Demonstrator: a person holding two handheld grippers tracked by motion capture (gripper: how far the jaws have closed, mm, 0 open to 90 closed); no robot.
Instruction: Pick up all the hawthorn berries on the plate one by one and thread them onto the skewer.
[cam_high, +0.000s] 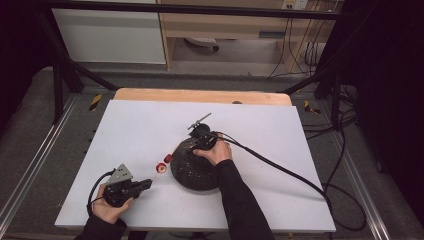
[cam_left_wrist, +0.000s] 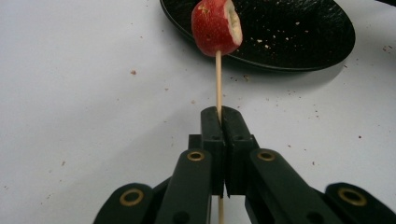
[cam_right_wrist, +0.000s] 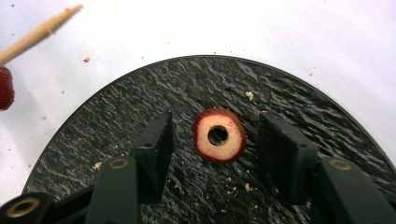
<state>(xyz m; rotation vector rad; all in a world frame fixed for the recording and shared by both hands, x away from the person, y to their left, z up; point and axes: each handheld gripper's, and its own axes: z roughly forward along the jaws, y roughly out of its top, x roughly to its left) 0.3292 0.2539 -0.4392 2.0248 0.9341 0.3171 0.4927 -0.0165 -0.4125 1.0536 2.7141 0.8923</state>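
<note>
Left gripper view: left gripper (cam_left_wrist: 219, 116) is clamping a wooden skewer (cam_left_wrist: 218, 79) w/ jaws fully closed; a red fruit piece (cam_left_wrist: 215, 27) is sitting impaled near the skewer's far end, hovering at the edge of the black plate (cam_left_wrist: 299, 32). Right gripper view: right gripper (cam_right_wrist: 217, 140) is standing w/ jaws wide apart over the plate, straddling a cored fruit slice (cam_right_wrist: 219, 135) lying flat betw. them, not touching either jaw. Skewer tip is showing at upper left, well apart from the slice.
</note>
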